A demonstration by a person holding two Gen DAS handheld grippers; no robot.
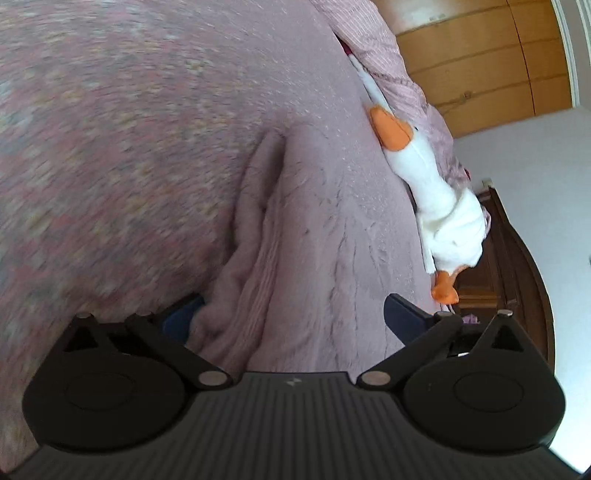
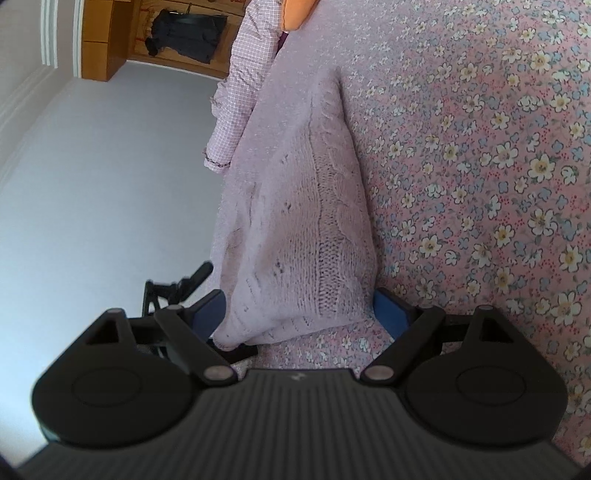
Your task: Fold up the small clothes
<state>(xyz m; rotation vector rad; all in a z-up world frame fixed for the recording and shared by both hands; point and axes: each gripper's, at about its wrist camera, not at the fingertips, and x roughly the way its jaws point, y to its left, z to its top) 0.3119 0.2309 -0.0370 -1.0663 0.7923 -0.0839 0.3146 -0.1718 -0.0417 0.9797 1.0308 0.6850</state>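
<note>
A: Where does the knitted sweater (image 2: 306, 229) lie?

B: On the floral bedspread (image 2: 480, 166), near the bed's edge. In the right wrist view the pale lilac knit runs away from the camera, its near corner between the two blue pads (image 2: 391, 312) of the right gripper (image 2: 299, 314).

A: Is that gripper clamped on it?

B: No. The fingers stand wide apart, one on each side of the corner, and the cloth rests slack between them.

A: And the left gripper (image 1: 291, 317)?

B: Also spread wide. Bunched folds of the sweater (image 1: 280, 236) lie between its fingers; the left pad (image 1: 181, 319) touches the fabric, the right one sits clear of it.

A: What room is there around the sweater?

B: Wide bare bedspread on one side. On the other, a checked pink quilt (image 2: 243, 81) and a white plush goose (image 1: 436, 192) line the bed's edge, just beside the knit.

A: Counts?

B: One sweater, one goose, one quilt, two grippers. A dark garment (image 2: 184, 33) hangs at the wooden wardrobe (image 1: 480, 66) far off.
</note>
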